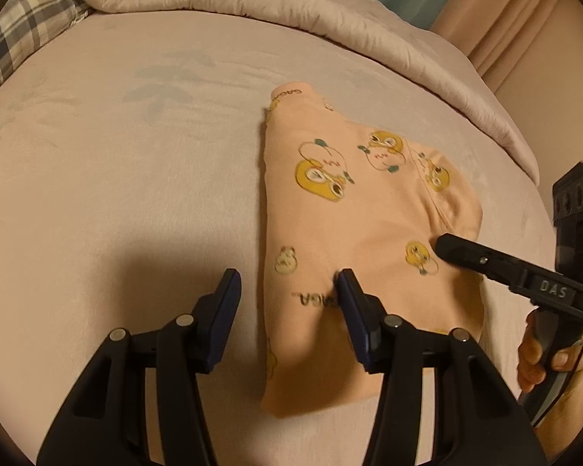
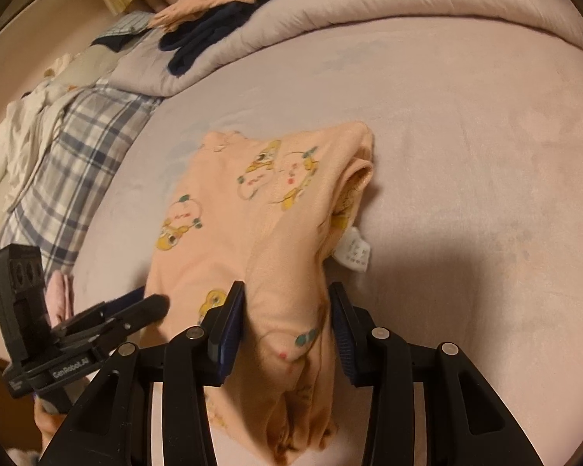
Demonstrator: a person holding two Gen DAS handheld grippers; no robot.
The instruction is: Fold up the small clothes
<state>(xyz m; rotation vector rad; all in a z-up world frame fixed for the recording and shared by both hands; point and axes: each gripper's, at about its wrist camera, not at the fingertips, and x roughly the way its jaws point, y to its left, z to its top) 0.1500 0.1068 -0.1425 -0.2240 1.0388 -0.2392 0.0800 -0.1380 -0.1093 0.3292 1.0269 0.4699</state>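
- A pale pink bed sheet (image 1: 136, 136) covers the bed.
- A rolled quilt (image 1: 330, 11) lies along its far edge.
- A plaid pillow (image 2: 70, 155) sits at its left edge.
- Curtains (image 1: 505, 27) hang beyond the far right corner.

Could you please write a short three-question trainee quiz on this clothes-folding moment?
1. True or false: the left claw is shut on the peach cartoon-print cotton garment.
2. Which claw straddles a raised fold of that garment? A) left B) right C) neither
3. Fill in: the white care label sticks out onto the pale pink ____.

Key
1. False: it is open, with one finger on the garment and one over the sheet.
2. B: the right claw, whose jaws stand apart.
3. bedsheet
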